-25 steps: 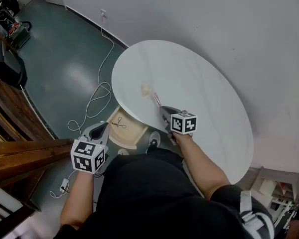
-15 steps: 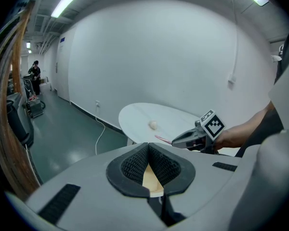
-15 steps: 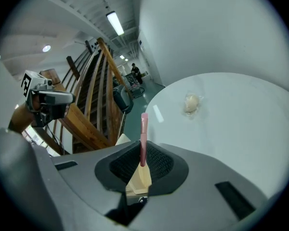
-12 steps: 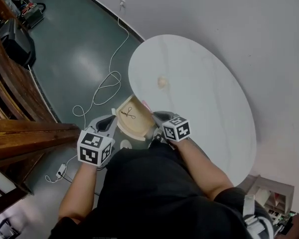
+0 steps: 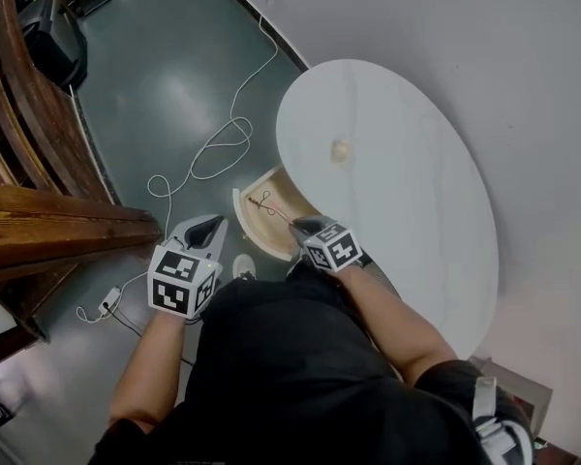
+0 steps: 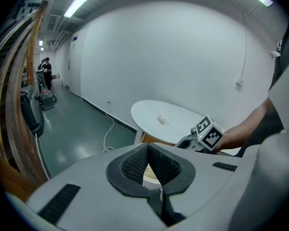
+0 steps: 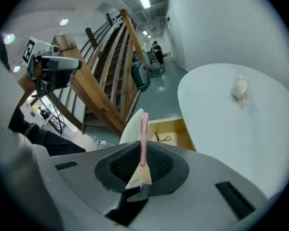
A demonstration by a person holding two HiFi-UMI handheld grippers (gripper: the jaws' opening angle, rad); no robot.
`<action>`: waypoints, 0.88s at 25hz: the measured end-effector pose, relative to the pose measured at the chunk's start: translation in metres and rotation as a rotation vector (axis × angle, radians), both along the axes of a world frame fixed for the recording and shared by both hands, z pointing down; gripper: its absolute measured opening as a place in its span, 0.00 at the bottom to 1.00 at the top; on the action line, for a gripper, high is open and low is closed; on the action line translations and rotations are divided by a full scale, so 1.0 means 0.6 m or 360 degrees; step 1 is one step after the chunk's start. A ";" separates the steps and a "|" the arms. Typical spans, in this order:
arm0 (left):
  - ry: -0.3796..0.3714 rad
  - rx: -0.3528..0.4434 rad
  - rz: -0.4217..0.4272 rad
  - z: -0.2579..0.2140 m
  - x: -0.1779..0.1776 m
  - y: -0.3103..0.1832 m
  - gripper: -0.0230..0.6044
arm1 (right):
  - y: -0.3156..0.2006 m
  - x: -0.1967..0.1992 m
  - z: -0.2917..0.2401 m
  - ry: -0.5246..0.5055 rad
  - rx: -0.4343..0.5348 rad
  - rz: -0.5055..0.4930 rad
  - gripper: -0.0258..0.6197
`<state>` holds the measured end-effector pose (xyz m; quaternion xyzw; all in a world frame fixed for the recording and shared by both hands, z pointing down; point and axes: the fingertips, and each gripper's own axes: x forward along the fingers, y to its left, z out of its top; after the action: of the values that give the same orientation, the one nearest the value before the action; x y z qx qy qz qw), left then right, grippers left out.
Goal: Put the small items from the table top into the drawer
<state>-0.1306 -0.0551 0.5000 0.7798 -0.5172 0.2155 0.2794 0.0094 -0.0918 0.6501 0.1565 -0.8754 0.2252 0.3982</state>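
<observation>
My right gripper [image 5: 308, 227] is shut on a thin pink pen [image 7: 144, 129], which sticks out past the fingertips above the open wooden drawer [image 5: 244, 223] under the near left edge of the round white table [image 5: 416, 221]. A small black looped item [image 5: 261, 201] lies inside the drawer. A small cream lump [image 5: 340, 150] sits on the table top; it also shows in the right gripper view [image 7: 241, 88] and the left gripper view [image 6: 161, 120]. My left gripper [image 5: 203, 232] hangs left of the drawer over the floor, its tips [image 6: 147, 147] meeting with nothing between them.
A white cable [image 5: 213, 143] loops over the green floor beyond the drawer. Dark wooden stair rails [image 5: 39, 231] stand close on the left. A white wall runs behind the table. My own legs and a shoe [image 5: 242, 266] are just below the drawer.
My right gripper has carried the pink pen off the table's edge, leftward and down over the open drawer, rolling as it went. The left gripper has shifted a little beside the drawer.
</observation>
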 end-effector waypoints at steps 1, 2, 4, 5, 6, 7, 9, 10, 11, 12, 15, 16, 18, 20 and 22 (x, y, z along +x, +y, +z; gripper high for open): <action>-0.0002 -0.0007 -0.0016 0.002 -0.006 0.005 0.06 | 0.003 -0.004 0.011 0.0032 -0.0001 -0.0033 0.09; -0.0003 -0.0011 -0.0033 0.004 -0.012 0.010 0.06 | 0.006 -0.009 0.021 0.0063 -0.0001 -0.0066 0.09; -0.0006 -0.0019 -0.0067 0.006 -0.025 0.018 0.06 | 0.009 -0.020 0.040 0.0121 0.0001 -0.0131 0.09; -0.0008 -0.0024 -0.0083 0.007 -0.031 0.023 0.06 | 0.010 -0.026 0.049 0.0149 0.0005 -0.0162 0.09; -0.0009 -0.0030 -0.0097 0.008 -0.036 0.026 0.06 | 0.010 -0.032 0.057 0.0175 0.0010 -0.0191 0.09; -0.0011 -0.0036 -0.0112 0.009 -0.041 0.030 0.06 | 0.008 -0.037 0.064 0.0202 0.0014 -0.0219 0.09; -0.0015 -0.0049 -0.0142 0.011 -0.048 0.039 0.06 | 0.005 -0.043 0.083 0.0262 0.0018 -0.0268 0.09; -0.0017 -0.0056 -0.0154 0.012 -0.050 0.043 0.06 | 0.003 -0.045 0.094 0.0296 0.0016 -0.0286 0.09; -0.0019 -0.0061 -0.0166 0.013 -0.052 0.047 0.06 | 0.001 -0.047 0.104 0.0333 0.0011 -0.0298 0.09; -0.0019 -0.0065 -0.0178 0.013 -0.054 0.051 0.06 | -0.001 -0.049 0.112 0.0368 0.0006 -0.0307 0.09; -0.0013 -0.0068 -0.0233 0.015 -0.059 0.060 0.06 | -0.009 -0.062 0.140 0.0426 -0.0009 -0.0326 0.09; -0.0010 -0.0071 -0.0253 0.016 -0.061 0.063 0.06 | -0.010 -0.066 0.152 0.0437 -0.0022 -0.0334 0.09; -0.0011 -0.0082 -0.0286 0.019 -0.069 0.070 0.06 | -0.004 -0.078 0.177 0.0451 -0.0077 -0.0363 0.09; -0.0023 -0.0099 -0.0311 0.021 -0.078 0.079 0.06 | -0.002 -0.083 0.199 0.0495 -0.0116 -0.0400 0.09; -0.0039 -0.0116 -0.0330 0.024 -0.085 0.088 0.06 | -0.007 -0.081 0.215 0.0568 -0.0113 -0.0431 0.09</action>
<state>-0.1816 -0.0024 0.5142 0.7088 -0.5902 0.2135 0.3219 -0.0390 -0.0958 0.7789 0.0607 -0.7955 0.1691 0.5787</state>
